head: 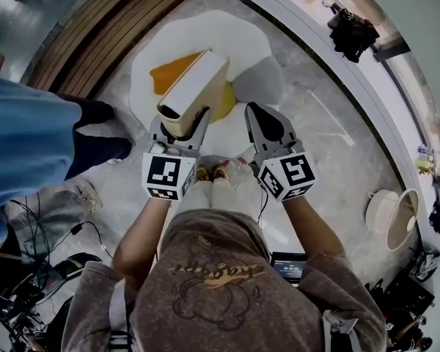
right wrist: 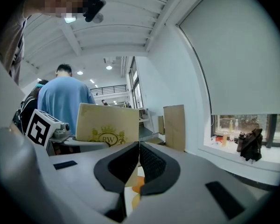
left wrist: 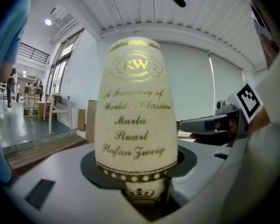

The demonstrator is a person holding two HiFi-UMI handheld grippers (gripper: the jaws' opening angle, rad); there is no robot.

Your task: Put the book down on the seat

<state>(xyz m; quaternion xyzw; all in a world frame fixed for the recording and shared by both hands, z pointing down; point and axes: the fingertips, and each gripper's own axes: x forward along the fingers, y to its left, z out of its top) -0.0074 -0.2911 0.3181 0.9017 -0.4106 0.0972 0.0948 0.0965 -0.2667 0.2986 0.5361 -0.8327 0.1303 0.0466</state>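
Note:
A cream hardback book (head: 194, 90) with gold lettering is held up over the white, fried-egg-shaped seat (head: 238, 39) with its yellow centre (head: 170, 72). My left gripper (head: 182, 129) is shut on the book's lower end. In the left gripper view the spine (left wrist: 135, 111) stands upright between the jaws and fills the middle. My right gripper (head: 258, 114) hovers just right of the book, shut with nothing in it. In the right gripper view its black pads (right wrist: 151, 164) meet, and the book's cover (right wrist: 107, 125) shows to the left, apart from them.
A person in a blue shirt (head: 29, 141) stands close on the left. Wooden slats (head: 110, 28) lie beyond the seat at the left. A window ledge with a black bag (head: 356, 31) runs along the right. A lampshade (head: 392, 218) and cables (head: 37, 233) lie on the floor.

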